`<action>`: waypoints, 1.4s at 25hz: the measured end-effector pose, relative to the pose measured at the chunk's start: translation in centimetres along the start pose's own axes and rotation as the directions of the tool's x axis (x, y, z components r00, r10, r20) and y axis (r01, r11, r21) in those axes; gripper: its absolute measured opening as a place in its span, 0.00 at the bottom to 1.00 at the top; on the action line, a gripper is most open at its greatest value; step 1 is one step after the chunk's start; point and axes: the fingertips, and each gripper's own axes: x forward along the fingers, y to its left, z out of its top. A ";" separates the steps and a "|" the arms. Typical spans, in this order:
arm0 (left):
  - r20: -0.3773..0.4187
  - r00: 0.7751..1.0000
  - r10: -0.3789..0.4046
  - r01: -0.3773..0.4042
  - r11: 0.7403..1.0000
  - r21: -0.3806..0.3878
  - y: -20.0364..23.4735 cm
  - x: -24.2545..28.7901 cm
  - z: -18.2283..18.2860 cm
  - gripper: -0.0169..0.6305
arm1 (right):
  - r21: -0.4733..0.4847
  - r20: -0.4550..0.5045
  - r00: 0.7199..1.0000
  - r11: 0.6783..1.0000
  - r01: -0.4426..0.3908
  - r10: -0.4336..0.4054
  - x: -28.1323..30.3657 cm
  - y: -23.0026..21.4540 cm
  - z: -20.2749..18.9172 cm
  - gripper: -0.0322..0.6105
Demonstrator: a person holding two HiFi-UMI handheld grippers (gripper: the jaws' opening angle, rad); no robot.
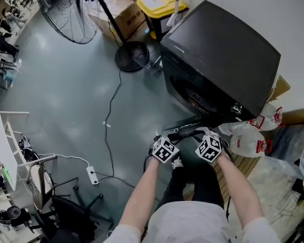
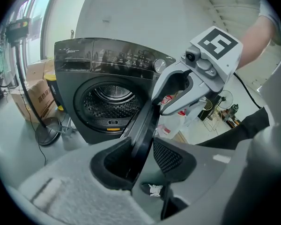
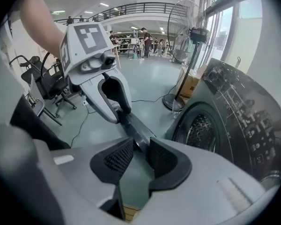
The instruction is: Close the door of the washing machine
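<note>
Door [image 2: 144, 123] ajar; washing machine [image 1: 218, 54] on grey floor [image 1: 55, 95]; fan [image 1: 66, 14] nearby.

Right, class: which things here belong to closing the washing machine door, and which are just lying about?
Job: washing machine, door, left gripper, right gripper.
Lying about: pedestal fan, cardboard box, yellow-lidded bin, plastic bags, office chair, power strip.

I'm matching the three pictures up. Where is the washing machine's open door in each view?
Head view: door, a dark bar just below and right of centre.
Left gripper view: door, edge-on at centre, slanting down-left.
Right gripper view: door, edge-on at centre.
Shared landmark: the drum opening, visible in all three.
</note>
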 end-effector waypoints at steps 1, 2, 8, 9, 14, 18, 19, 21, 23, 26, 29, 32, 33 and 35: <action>-0.001 1.000 -0.004 0.004 1.000 0.001 0.2 0.1 0.0 0.24 | 0.003 -0.001 1.000 1.000 0.002 -0.002 0.0 -0.1 0.1 0.22; -0.005 1.000 -0.007 0.007 1.000 0.002 0.4 0.0 0.0 0.24 | 0.004 0.000 1.000 1.000 0.003 -0.003 0.2 -0.2 0.3 0.22; -0.029 0.999 -0.039 0.040 0.999 0.035 1.5 0.1 0.4 0.24 | 0.017 0.024 1.000 1.000 0.010 -0.011 0.5 -0.9 0.9 0.21; -0.036 0.998 -0.044 0.046 0.998 0.040 1.7 0.0 0.5 0.24 | 0.028 0.029 0.999 0.999 0.015 -0.015 0.5 -1.1 1.0 0.21; -0.039 0.997 -0.065 0.067 0.996 0.065 3.0 0.2 1.4 0.25 | 0.054 0.039 0.999 0.998 0.014 -0.016 0.7 -2.1 1.5 0.21; -0.063 0.995 -0.076 0.081 0.993 0.080 3.9 0.4 1.7 0.25 | 0.051 0.036 0.999 0.999 -0.001 0.000 1.1 -2.8 1.8 0.20; -0.067 0.995 -0.078 0.083 0.993 0.086 4.2 0.4 1.9 0.25 | 0.052 0.037 0.999 0.999 -0.001 -0.001 1.1 -2.9 1.9 0.20; -0.065 0.995 -0.078 0.084 0.992 0.091 4.7 0.4 2.5 0.26 | 0.054 0.042 0.999 0.999 0.002 -0.005 1.3 -3.4 2.2 0.20; -0.068 0.995 -0.076 0.082 0.993 0.090 5.2 0.5 2.8 0.27 | 0.045 0.043 0.999 0.999 0.000 -0.002 1.5 -3.8 2.2 0.19; -0.065 0.996 -0.068 0.073 0.993 0.089 6.0 0.9 3.4 0.29 | 0.039 0.045 0.999 0.999 -0.007 0.005 1.5 -4.7 2.4 0.19; -0.066 0.996 -0.059 0.064 0.994 0.088 6.9 1.3 3.9 0.30 | 0.048 0.055 0.999 0.999 -0.005 0.003 1.4 -5.6 3.0 0.19; -0.074 0.996 -0.050 0.057 0.994 0.098 7.6 1.4 4.5 0.31 | 0.049 0.054 0.998 0.999 0.015 -0.018 1.5 -6.3 3.4 0.19; -0.075 0.996 -0.049 0.056 0.994 0.098 7.8 1.5 4.6 0.32 | 0.039 0.050 0.999 0.999 0.020 -0.022 1.6 -6.4 3.5 0.19; -0.071 0.996 -0.047 0.055 0.993 0.104 8.4 1.6 5.0 0.32 | 0.026 0.045 0.999 1.000 0.013 -0.014 1.8 -6.8 3.7 0.18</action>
